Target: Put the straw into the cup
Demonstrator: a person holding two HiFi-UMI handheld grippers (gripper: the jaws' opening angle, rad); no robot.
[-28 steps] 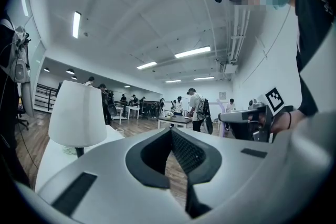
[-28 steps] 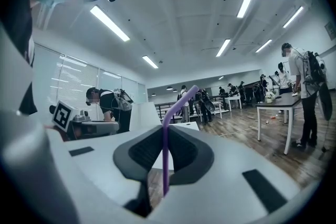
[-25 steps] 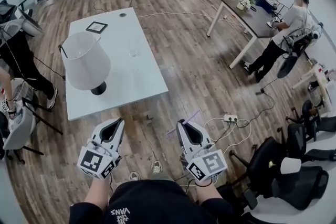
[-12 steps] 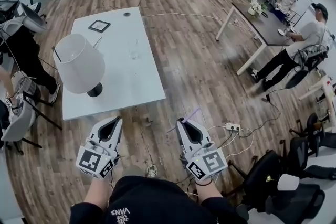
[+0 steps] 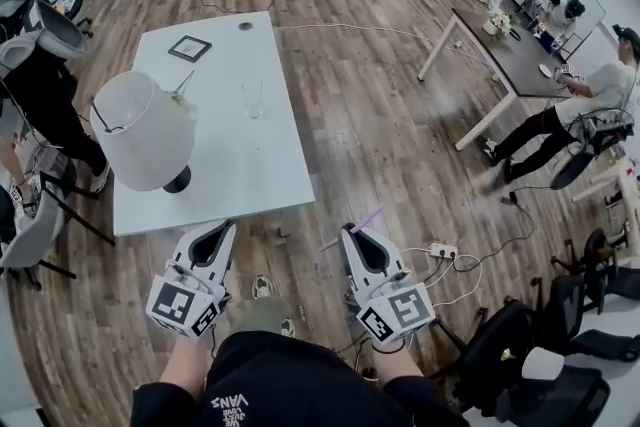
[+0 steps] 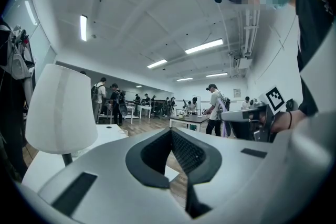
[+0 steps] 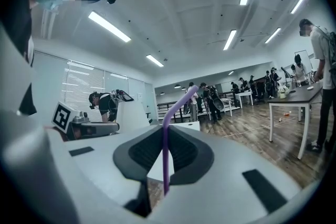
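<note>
A purple bendy straw [image 5: 362, 221] sticks out of my right gripper [image 5: 350, 235], which is shut on it; in the right gripper view the straw [image 7: 165, 155] stands upright between the jaws of the right gripper [image 7: 164, 131], its top bent right. My left gripper [image 5: 220, 232] is held level beside it, shut and holding nothing; its tips meet in the left gripper view [image 6: 170, 132]. Both hang over the wooden floor just short of the white table [image 5: 270, 170]. A clear glass cup [image 5: 254, 100] stands upright near the table's middle, well beyond both grippers.
A white-shaded lamp [image 5: 140, 130] stands on the table's near left, a small picture frame [image 5: 189, 47] at its far end. A power strip [image 5: 440, 252] and cables lie on the floor to the right. Office chairs [image 5: 560, 355], a dark table [image 5: 500, 40] and people stand around.
Both grippers have moved forward toward the white table, whose near edge now lies closer to their tips. The straw stays gripped the same way.
</note>
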